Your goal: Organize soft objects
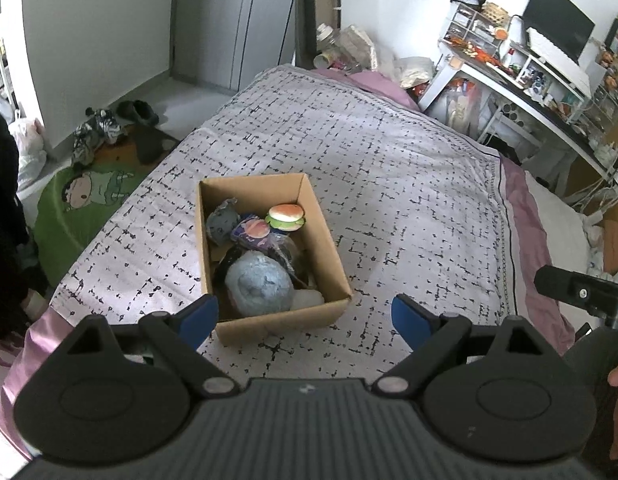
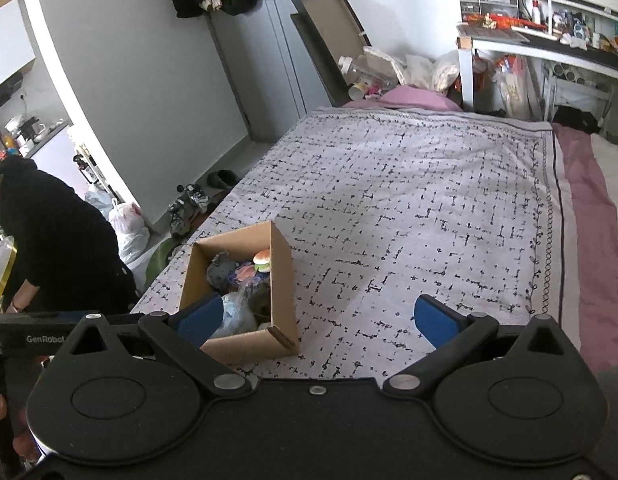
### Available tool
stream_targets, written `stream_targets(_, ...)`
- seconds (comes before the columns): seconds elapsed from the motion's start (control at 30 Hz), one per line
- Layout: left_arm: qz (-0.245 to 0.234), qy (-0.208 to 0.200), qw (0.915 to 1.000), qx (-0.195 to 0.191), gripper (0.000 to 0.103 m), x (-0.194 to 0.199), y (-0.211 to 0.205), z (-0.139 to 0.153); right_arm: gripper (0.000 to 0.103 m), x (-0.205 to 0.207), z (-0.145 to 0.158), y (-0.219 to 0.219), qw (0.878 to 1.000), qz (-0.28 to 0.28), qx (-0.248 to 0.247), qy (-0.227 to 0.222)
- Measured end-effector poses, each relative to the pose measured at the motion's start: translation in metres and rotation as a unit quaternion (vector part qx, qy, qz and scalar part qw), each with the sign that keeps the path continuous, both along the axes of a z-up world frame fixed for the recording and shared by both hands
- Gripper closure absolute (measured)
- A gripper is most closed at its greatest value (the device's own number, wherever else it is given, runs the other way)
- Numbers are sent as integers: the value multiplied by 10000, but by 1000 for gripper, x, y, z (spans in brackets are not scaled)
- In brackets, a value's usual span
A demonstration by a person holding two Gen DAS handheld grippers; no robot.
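A brown cardboard box (image 1: 324,252) stands on the bed's black-and-white patterned cover. It holds several soft toys: a burger toy (image 1: 286,217), a big pale blue plush (image 1: 258,288), a grey plush (image 1: 222,222). My left gripper (image 1: 305,318) is open and empty, held just before the box's near wall. My right gripper (image 2: 319,320) is open and empty, to the right of the box (image 2: 280,276). The burger toy (image 2: 262,261) also shows in the right wrist view.
The bed cover (image 1: 389,168) spreads wide behind and right of the box. A cluttered white desk (image 1: 521,80) stands at the back right. A green cushion (image 1: 81,204) and shoes (image 1: 97,132) lie on the floor left of the bed. A person in black (image 2: 53,240) stands left.
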State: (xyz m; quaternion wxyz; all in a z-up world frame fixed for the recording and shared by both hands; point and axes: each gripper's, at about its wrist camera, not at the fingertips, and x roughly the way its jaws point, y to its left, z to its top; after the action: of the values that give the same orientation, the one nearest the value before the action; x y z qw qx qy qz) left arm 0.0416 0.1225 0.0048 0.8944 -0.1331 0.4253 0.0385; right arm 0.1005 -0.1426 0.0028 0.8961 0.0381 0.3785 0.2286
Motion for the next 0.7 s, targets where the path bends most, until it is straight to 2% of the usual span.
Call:
stream_targets(0.3, -8, -252, 9995, 168, 10, -18, -22, 18, 0, -17, 1, -17, 9999, 48, -30, -85)
stream_targets(0.7, 39, -315, 9991, 287, 10, -39, -38, 21, 0, -38, 3, -25, 9997, 150, 9, -203)
